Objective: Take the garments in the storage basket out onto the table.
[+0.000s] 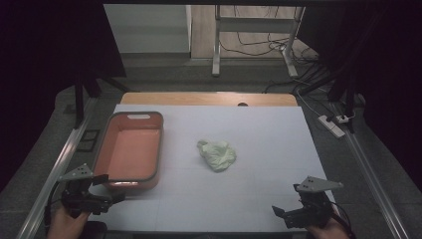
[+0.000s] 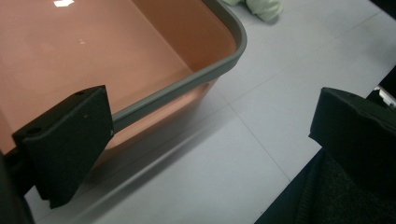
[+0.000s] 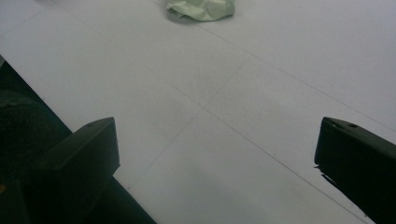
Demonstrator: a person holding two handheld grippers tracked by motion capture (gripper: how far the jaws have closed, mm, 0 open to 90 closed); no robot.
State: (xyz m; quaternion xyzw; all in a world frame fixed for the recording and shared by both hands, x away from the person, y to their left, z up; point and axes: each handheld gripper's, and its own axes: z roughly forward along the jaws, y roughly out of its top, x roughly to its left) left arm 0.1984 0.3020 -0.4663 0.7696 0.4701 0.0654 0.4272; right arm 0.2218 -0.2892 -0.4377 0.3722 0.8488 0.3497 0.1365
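High view: your left tongs (image 1: pixel 102 191) sit wide apart just beside the near corner of the salmon-pink plastic bin with a grey rim (image 1: pixel 157 149). Your right tongs (image 1: pixel 286 215) gape wide too, empty. The crumpled pale-green cloth (image 1: pixel 217 155) lies mid-surface, between both, likely placed for an easy reach.

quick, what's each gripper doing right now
left gripper: open, holding nothing, beside the pink bin.
right gripper: open, holding nothing, short of the green cloth.
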